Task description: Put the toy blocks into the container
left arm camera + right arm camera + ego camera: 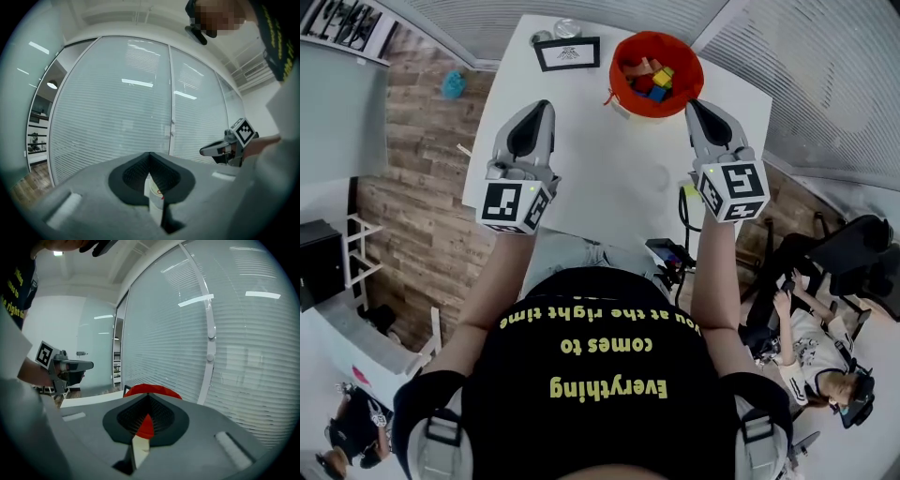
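A red container (656,75) stands at the far side of the white table (609,178), with several colored toy blocks (659,80) inside it. My left gripper (539,105) hovers over the table to the container's left, jaws together and nothing in them. At the container's right rim my right gripper (694,105) is shut and empty too. In the right gripper view the container (152,390) shows just beyond my shut right gripper (149,395), and the left gripper (75,365) is off to the side. The left gripper view shows my left gripper (150,154) shut and the right gripper (213,150) at the right.
A black-framed card (567,53) and a small round tin (567,28) sit at the table's far edge, left of the container. A wall of glass with blinds (140,103) runs behind the table. A person on a chair (825,356) sits at the lower right.
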`<state>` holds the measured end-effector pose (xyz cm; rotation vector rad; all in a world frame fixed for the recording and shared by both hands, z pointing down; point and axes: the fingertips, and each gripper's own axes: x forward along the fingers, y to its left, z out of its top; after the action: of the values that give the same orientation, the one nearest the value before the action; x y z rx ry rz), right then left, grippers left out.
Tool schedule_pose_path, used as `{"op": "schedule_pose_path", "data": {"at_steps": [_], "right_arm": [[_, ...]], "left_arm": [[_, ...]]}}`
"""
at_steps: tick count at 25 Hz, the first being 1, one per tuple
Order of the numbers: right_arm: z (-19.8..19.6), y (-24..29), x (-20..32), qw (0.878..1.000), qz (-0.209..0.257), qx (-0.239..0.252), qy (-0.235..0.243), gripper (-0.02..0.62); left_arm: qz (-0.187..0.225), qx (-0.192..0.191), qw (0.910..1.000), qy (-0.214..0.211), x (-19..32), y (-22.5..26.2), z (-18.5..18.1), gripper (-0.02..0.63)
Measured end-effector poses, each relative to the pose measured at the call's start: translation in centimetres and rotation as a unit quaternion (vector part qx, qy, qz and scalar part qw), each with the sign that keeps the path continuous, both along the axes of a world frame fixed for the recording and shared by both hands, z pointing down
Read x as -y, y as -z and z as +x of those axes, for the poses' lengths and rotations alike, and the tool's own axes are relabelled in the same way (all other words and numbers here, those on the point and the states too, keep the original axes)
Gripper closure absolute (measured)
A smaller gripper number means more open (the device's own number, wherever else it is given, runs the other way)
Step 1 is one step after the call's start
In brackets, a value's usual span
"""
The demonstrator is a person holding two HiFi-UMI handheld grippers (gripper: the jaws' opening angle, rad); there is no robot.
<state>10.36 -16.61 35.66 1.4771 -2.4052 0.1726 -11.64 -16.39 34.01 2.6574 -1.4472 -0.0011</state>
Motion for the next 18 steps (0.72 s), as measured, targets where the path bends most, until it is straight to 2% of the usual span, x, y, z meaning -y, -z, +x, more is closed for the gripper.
{"op": "schedule_pose_path", "data": {"at_steps": [10, 18], "right_arm": [[3.8, 2.0, -3.5, 0.999, 0.022, 0.004, -0.037, 0.588], [6.9, 2.7, -6.8, 0.997, 0.029, 0.004, -0.076, 0.588]], "left_arm": [[0.026, -0.003, 0.9993, -0.028, -1.3, 1.7, 2.9, 0.607], [0.032, -0.003, 0.9980, -0.055, -2.0, 2.0, 5.4, 0.607]]}}
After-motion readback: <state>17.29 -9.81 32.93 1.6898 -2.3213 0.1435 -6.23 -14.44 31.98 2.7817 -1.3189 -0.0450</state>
